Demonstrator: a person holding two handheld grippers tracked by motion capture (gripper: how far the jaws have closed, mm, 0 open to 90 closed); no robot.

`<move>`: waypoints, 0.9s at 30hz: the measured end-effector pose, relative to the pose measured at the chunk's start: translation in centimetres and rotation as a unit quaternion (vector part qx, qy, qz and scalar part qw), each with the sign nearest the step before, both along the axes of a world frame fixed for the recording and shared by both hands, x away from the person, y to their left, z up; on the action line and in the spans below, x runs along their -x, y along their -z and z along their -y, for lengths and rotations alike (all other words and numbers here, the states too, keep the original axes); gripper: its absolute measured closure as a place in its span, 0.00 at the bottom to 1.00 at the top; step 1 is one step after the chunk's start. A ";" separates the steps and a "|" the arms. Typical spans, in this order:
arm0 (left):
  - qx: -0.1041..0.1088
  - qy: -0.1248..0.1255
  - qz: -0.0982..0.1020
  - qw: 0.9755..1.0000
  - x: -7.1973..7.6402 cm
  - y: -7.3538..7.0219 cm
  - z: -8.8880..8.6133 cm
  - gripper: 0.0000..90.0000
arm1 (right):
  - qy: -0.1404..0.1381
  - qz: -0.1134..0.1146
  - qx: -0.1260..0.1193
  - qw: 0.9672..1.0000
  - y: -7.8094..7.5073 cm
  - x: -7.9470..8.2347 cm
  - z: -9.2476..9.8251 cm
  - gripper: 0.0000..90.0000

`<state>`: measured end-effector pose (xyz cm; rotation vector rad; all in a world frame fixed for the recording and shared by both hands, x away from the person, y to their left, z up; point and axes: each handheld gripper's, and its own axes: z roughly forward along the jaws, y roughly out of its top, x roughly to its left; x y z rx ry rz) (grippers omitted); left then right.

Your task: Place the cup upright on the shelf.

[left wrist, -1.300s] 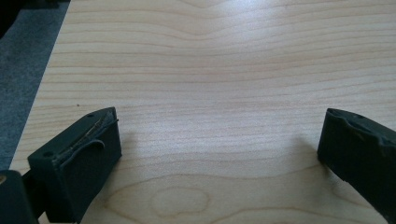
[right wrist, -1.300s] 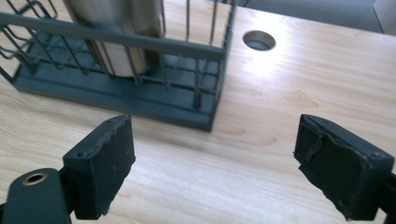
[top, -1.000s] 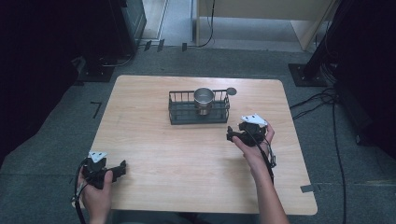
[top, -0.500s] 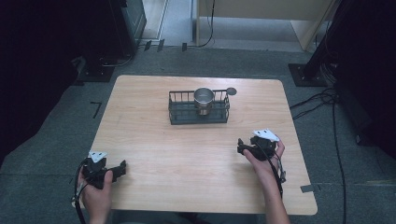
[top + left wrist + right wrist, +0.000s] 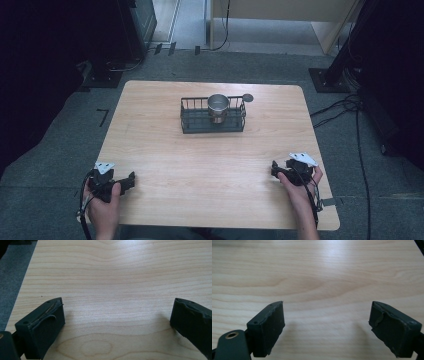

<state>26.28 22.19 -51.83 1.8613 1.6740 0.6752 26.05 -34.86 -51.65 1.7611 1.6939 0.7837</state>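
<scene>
The light wooden bench [image 5: 210, 170] is sitting in the middle of the high view, a rounded-corner slab with soft grain running across it, standing on grey carpet. Toward the upper centre of the frame a black wire basket [image 5: 213, 115] is resting on the wood, rectangular, thin-barred and open-topped. Inside it a shiny metal cup [image 5: 218, 106] is standing upright, round-rimmed, its mouth rising above the basket's top rail. Just beside the basket's upper right corner a small grey disc [image 5: 247, 97] is lying (too small to say what it is, or whether it is touching the wire).

Down at the lower left of the frame the left tool [image 5: 126, 180] is lying low over the bench near the edge, gripped in the left hand [image 5: 102, 206], its forearm coming up from the bottom edge, a white-grey three-cornered plate on top and a dark cable trailing back. In the left gripper view the left tool [image 5: 117, 315] is showing its two black, blocky, matte jaws spread wide, released, bare wood grain between them and grey carpet at the far left.

At the lower right the right tool [image 5: 274, 169] is pointing toward the frame's left, held in the right hand [image 5: 300, 189], wrist angled in from the bottom, well apart from the basket. In the right gripper view the right tool [image 5: 327, 315] is likewise released, its worn rubbery pads parted wide and casting soft shadows on the pale wood.
</scene>
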 end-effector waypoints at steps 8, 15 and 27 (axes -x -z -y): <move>0.000 0.000 0.000 1.000 0.0 0.0 0.0 0.00 | 0.023 -0.010 0.005 1.000 0.6 1.5 2.1 0.14; 0.000 0.001 0.000 1.000 0.0 0.0 0.0 0.00 | 0.036 -0.014 -0.001 0.999 0.8 2.6 3.4 0.14; -0.001 0.001 0.000 1.000 0.0 0.0 0.0 0.00 | 0.020 -0.013 -0.002 1.000 0.9 4.3 4.6 0.10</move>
